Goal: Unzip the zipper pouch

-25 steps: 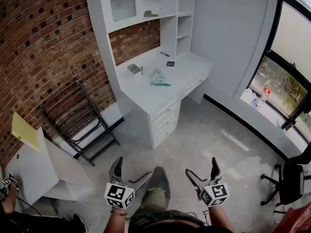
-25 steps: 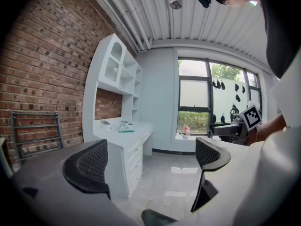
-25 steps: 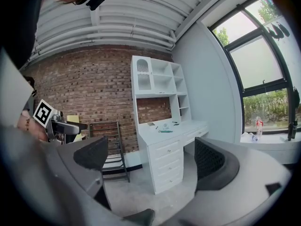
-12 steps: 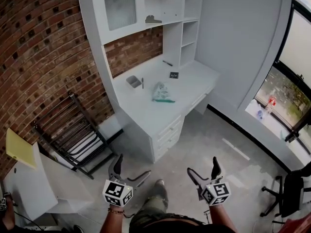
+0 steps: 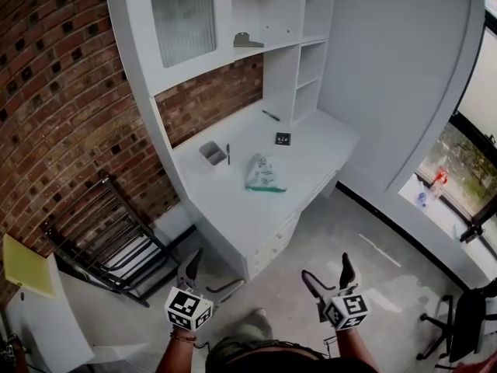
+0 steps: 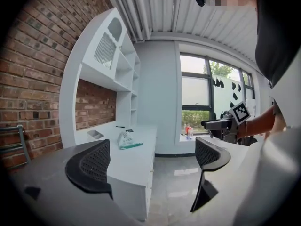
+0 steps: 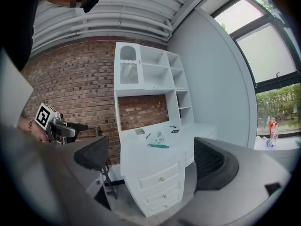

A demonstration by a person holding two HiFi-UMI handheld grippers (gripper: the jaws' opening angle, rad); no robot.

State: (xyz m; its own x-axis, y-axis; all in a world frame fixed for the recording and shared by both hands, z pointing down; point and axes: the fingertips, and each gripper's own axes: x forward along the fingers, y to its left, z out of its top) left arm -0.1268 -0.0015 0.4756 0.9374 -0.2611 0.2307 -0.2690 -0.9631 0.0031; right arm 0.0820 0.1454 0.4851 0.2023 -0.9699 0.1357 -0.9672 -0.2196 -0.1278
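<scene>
A clear zipper pouch point(image 5: 265, 173) with a green zip edge lies flat on the white desk point(image 5: 233, 208), well ahead of both grippers. It also shows small in the left gripper view as the pouch point(image 6: 127, 140) and in the right gripper view as the pouch point(image 7: 159, 140). My left gripper point(image 5: 208, 274) is held low at the bottom left, jaws wide apart and empty. My right gripper point(image 5: 326, 272) is level with it at the bottom right, also open and empty. Both are far short of the desk.
On the desk lie a small grey tray point(image 5: 211, 152), a dark pen point(image 5: 228, 154), a small black card point(image 5: 283, 139) and another pen point(image 5: 270, 116). A hutch with shelves point(image 5: 256, 22) rises behind. A metal rack point(image 5: 116, 243) stands left by the brick wall; drawers point(image 7: 160, 185) face me.
The desk and pouch have come closer and lower in the head view as I walk toward them. Both grippers stay open and low.
</scene>
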